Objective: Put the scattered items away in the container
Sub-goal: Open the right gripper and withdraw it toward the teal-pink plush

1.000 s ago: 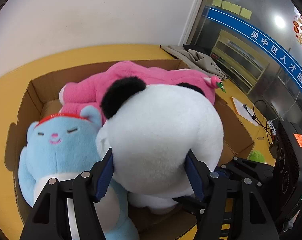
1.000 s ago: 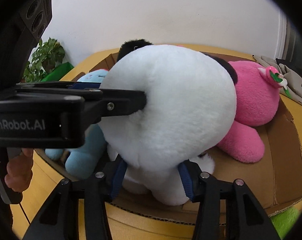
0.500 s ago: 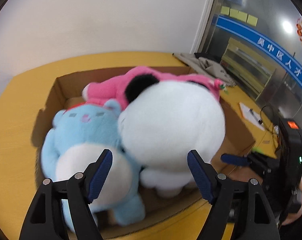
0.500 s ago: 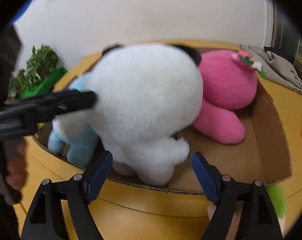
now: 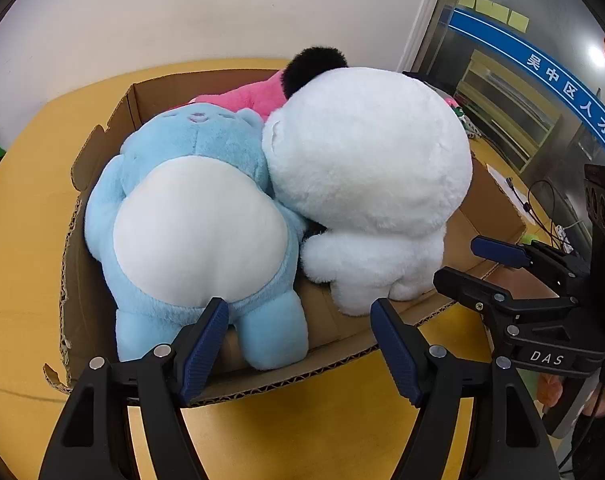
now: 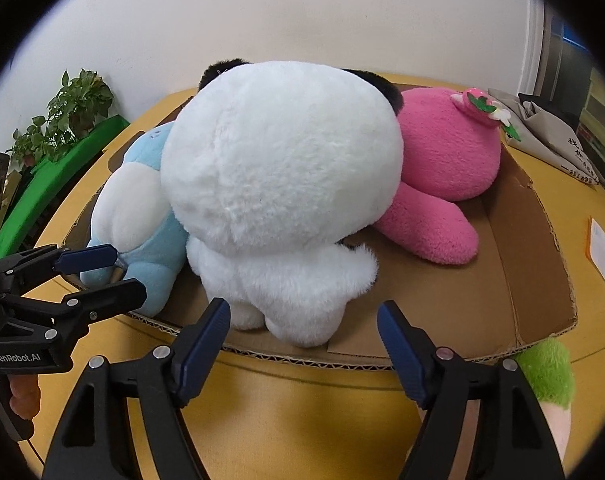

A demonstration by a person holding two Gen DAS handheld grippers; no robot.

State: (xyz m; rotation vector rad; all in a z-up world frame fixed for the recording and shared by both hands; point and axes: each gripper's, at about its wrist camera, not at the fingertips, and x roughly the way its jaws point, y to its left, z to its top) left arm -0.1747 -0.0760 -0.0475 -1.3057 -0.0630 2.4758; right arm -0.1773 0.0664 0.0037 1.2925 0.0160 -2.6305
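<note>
Both your left gripper (image 5: 298, 344) and right gripper (image 6: 302, 344) stand apart, empty; their jaws have just narrowed slightly. The panda (image 6: 282, 184) sits in the cardboard box (image 6: 530, 280), top-heavy against the blue bear (image 5: 194, 216), and may topple out. A green toy (image 6: 546, 372) remains outside. Readable: "GenRobot.AI", "DAS".

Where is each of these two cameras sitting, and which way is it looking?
Left wrist view: rides on the left gripper, looking down along its open fingers at the cardboard box; the right gripper shows at the right edge.
Right wrist view: rides on the right gripper, facing the box from its other near corner; the left gripper and a hand show at left.
Shared: the white panda plush, blue plush and pink plush.
</note>
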